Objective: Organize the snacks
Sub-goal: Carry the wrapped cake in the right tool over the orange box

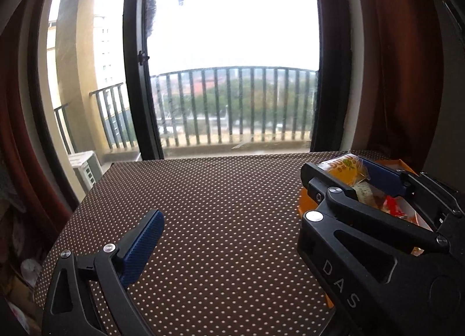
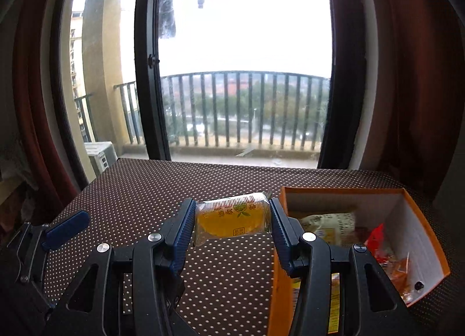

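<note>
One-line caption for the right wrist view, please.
Right claw grips a yellow snack packet beside the open orange box on the dotted tablecloth.

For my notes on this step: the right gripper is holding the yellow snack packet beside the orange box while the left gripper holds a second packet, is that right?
Not quite. The left gripper holds nothing: the left wrist view shows its jaws open over the dotted tablecloth. The rest stands: in the right wrist view the right gripper is shut on the yellow snack packet, just left of the orange box.
</note>
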